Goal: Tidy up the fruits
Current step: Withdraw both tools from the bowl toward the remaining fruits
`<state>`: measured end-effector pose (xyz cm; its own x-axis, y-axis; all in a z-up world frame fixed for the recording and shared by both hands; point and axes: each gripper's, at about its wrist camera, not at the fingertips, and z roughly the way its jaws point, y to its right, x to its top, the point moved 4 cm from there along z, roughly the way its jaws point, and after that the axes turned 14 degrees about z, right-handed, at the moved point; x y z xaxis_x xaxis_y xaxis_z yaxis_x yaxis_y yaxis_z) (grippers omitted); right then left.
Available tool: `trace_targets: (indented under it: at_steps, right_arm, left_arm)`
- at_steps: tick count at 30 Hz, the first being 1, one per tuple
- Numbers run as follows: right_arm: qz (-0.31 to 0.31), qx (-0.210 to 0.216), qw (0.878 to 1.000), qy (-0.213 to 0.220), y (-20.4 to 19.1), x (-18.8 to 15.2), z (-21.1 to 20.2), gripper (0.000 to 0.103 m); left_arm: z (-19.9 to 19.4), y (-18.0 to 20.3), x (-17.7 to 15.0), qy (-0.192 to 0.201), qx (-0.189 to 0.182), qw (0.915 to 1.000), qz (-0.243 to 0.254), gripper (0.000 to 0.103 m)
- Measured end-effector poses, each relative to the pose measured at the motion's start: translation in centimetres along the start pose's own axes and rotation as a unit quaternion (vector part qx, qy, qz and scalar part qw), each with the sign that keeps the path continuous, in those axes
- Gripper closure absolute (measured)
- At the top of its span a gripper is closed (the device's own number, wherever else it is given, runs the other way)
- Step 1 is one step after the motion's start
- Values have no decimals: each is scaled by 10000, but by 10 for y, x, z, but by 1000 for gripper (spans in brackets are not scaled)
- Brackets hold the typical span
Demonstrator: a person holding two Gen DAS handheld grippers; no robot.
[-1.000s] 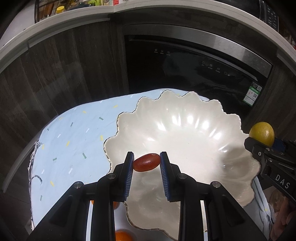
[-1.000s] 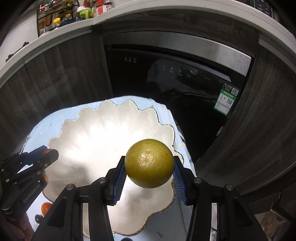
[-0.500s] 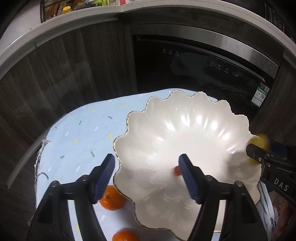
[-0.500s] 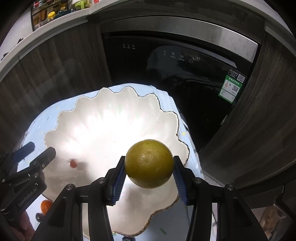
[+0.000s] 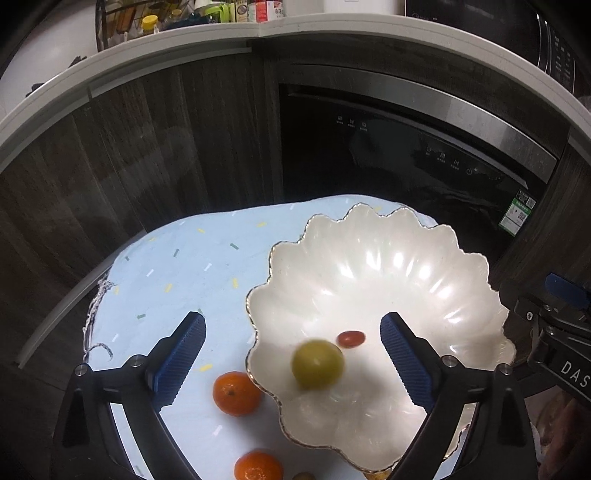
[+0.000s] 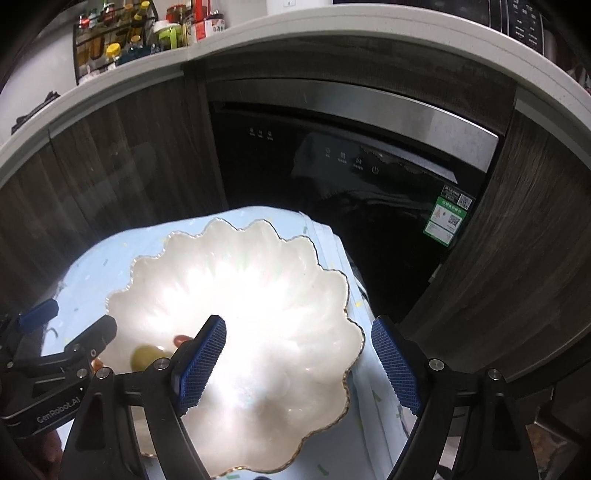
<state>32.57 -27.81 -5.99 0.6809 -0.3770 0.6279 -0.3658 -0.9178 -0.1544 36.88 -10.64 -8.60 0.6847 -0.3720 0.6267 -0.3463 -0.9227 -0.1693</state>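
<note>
A white scalloped bowl (image 5: 424, 258) with a gold rim sits on a pale blue cloth (image 5: 192, 266). Inside it lie a small red fruit (image 5: 351, 338) and a blurred yellow-green round fruit (image 5: 317, 363). My left gripper (image 5: 293, 354) hovers over the bowl's left edge, jaws opening, nothing held. My right gripper (image 6: 299, 363) hangs above the bowl (image 6: 258, 258), jaws opening and empty; the green fruit (image 6: 147, 356) and red fruit (image 6: 183, 338) show left of its left finger. Each gripper appears at the edge of the other's view.
Two oranges (image 5: 236, 393) (image 5: 258, 466) rest on the cloth left of the bowl, with a small fruit (image 5: 303, 475) at the bottom edge. A dark dishwasher front (image 5: 406, 147) and wooden cabinets stand behind. Bottles (image 6: 140, 33) line the counter above.
Both grippers opened and rose. The left one let go of the red fruit, the right one dropped the yellow-green fruit; both fruits now lie in the bowl.
</note>
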Motion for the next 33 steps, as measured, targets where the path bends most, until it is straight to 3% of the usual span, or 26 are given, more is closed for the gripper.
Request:
trace_targets:
  at_steps: [18, 33]
  right_arm:
    - [-155, 184, 9994, 262, -16, -6, -40, 21]
    - [-135, 274, 9984, 466, 0, -33, -69, 21]
  left_arm:
    - [-39, -10, -8, 132, 94, 9999, 1, 6]
    - [-65, 3, -42, 149, 10, 9999, -19, 6]
